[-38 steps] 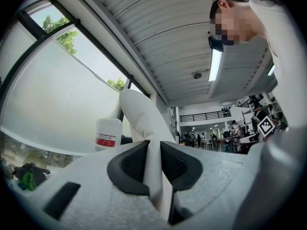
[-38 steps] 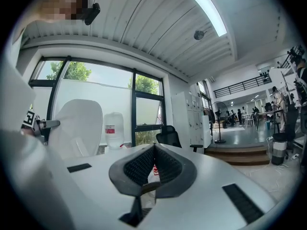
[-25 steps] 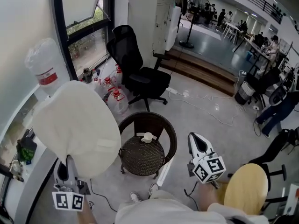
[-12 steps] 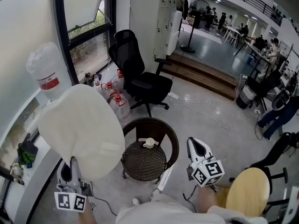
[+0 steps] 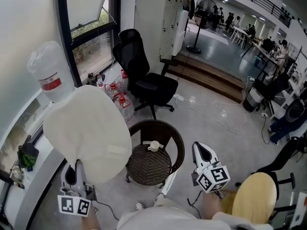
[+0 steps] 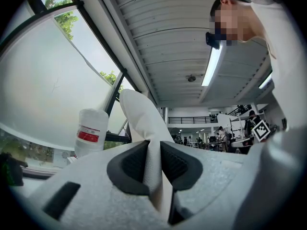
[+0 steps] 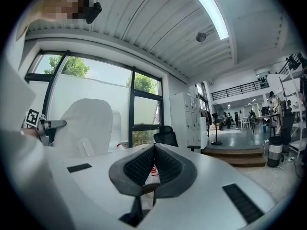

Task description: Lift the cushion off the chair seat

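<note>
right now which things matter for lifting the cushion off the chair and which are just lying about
Job: cushion, left gripper shut on it, wicker chair.
Lying about: white cup, black office chair, water jugs, wooden stool, empty right gripper.

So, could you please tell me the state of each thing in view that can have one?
cushion: held up on edge, clear of the seat.
left tongs: shut on the cushion's edge.
right tongs: shut, nothing between them.
wicker chair: upright, seat uncovered, with a small white object on it.
office chair: upright, unoccupied.
</note>
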A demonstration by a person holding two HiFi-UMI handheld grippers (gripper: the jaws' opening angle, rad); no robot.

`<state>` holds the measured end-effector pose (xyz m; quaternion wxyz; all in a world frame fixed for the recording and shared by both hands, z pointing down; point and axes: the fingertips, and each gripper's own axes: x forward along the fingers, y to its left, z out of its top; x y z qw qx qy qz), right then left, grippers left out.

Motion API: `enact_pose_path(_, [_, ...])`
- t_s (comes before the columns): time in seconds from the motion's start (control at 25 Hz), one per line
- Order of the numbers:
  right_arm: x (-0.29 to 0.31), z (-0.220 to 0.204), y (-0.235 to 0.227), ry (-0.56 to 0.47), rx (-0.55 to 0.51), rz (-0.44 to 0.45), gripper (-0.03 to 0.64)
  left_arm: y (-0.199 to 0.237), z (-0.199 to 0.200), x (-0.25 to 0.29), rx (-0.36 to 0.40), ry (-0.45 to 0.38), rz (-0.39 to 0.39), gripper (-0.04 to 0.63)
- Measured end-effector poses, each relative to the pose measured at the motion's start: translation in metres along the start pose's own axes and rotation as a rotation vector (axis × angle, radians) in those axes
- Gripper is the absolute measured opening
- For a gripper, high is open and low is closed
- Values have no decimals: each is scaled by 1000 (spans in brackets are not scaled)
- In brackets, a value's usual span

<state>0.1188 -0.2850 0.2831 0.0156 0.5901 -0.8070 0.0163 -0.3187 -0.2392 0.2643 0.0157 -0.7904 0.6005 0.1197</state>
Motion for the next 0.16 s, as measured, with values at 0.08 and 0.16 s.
enact_pose_path(0.08, [-1, -2, 1, 4, 3, -8, 2, -1, -1, 0, -5, 0, -7, 55])
enact_pose_path(0.16, [-1, -5, 1, 7, 3, -15, 2, -2, -3, -1, -9, 1, -14, 55])
